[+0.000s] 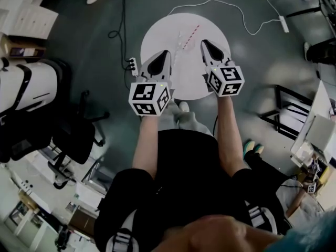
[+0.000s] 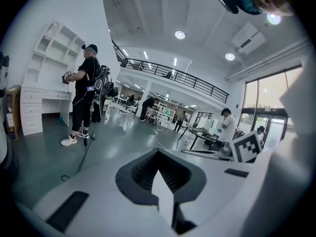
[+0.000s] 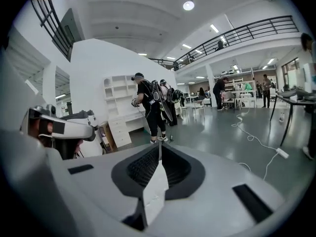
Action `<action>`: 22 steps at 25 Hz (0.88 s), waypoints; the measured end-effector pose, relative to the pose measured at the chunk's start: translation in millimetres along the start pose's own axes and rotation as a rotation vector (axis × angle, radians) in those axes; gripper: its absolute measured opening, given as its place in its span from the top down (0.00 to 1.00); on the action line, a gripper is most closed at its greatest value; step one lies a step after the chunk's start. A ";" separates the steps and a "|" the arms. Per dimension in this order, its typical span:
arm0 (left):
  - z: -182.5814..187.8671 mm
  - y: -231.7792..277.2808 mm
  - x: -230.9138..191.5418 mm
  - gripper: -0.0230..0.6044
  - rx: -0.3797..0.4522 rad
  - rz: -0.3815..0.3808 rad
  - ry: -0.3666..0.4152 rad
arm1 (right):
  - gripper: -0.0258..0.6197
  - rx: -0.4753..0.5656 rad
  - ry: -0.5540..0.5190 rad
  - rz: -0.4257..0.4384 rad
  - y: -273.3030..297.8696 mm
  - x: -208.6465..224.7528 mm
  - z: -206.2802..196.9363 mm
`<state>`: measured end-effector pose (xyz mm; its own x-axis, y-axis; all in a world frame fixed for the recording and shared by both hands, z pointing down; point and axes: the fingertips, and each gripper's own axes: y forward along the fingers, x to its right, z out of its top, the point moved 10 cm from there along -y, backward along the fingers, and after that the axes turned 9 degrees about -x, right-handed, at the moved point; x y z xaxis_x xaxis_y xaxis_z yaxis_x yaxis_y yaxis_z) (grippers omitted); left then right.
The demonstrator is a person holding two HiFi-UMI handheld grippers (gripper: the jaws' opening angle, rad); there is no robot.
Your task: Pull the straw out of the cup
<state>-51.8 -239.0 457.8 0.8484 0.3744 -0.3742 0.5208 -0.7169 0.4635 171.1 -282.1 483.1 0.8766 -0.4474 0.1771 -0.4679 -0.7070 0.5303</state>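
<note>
A thin red-and-white striped straw [image 1: 192,34] lies on the round white table [image 1: 157,30], near its far side. Left of it is a faint clear shape [image 1: 180,40]; I cannot tell whether it is the cup. My left gripper [image 1: 167,52] hovers over the table's left half and my right gripper [image 1: 203,42] over its right half, just near of the straw. Both have their jaws closed to a point with nothing between them. The left gripper view [image 2: 159,149] and the right gripper view [image 3: 159,143] look level out into the room, so table and straw are hidden there.
A black office chair [image 1: 71,135] stands at the left and a black metal frame [image 1: 286,109] at the right. A power strip [image 1: 132,64] and cables [image 1: 231,7] lie on the grey floor. A person [image 2: 84,95] stands by white shelves [image 2: 52,48].
</note>
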 end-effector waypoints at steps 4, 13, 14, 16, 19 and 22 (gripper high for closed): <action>-6.1 6.9 -9.1 0.95 -0.030 0.001 -0.015 | 0.93 -0.065 0.016 -0.007 28.0 15.0 -8.0; -7.8 13.1 -30.9 0.95 -0.057 0.027 -0.039 | 0.84 -0.196 0.045 -0.048 81.3 47.2 -25.8; -8.5 12.8 -34.2 0.95 -0.059 0.031 -0.040 | 0.83 -0.205 0.058 -0.047 87.0 49.8 -29.2; -10.8 11.2 -40.3 0.95 -0.065 0.041 -0.046 | 0.82 -0.224 0.080 -0.042 96.1 53.9 -36.5; -12.3 9.7 -48.9 0.95 -0.070 0.050 -0.052 | 0.82 -0.246 0.110 -0.039 108.4 59.7 -42.4; -11.8 10.8 -54.2 0.95 -0.073 0.051 -0.049 | 0.82 -0.273 0.101 -0.046 123.1 64.2 -44.0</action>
<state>-91.0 -260.1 492.5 0.8693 0.3077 -0.3869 0.4840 -0.6891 0.5394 174.7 -373.8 596.3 0.9092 -0.3523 0.2220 -0.3923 -0.5457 0.7405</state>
